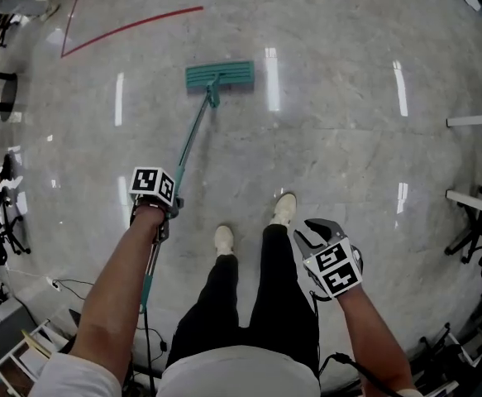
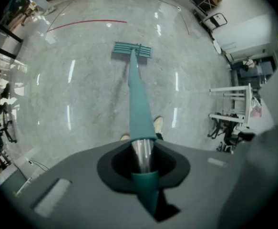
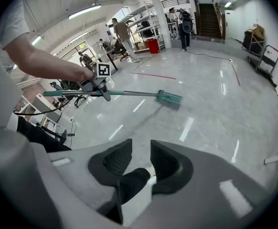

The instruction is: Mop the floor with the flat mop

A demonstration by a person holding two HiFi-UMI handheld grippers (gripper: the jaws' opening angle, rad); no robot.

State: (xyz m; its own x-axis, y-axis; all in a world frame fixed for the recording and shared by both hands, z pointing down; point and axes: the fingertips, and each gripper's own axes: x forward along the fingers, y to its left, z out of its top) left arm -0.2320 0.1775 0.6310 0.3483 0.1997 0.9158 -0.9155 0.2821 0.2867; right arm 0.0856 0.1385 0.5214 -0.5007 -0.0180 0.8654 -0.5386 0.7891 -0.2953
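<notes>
One flat mop point(image 1: 220, 74) rests on the grey floor point(image 1: 348, 139), its teal pad point(image 2: 132, 50) well ahead of the person's two shoes point(image 1: 283, 209). The left hand-held gripper point(image 2: 142, 159) is clamped round the mop handle point(image 1: 193, 135). The right hand-held gripper point(image 3: 141, 157) hangs beside one leg point(image 1: 286, 288), jaws narrowly apart, holding nothing. One red line point(image 1: 133, 25), perhaps tape, lies beyond the pad.
</notes>
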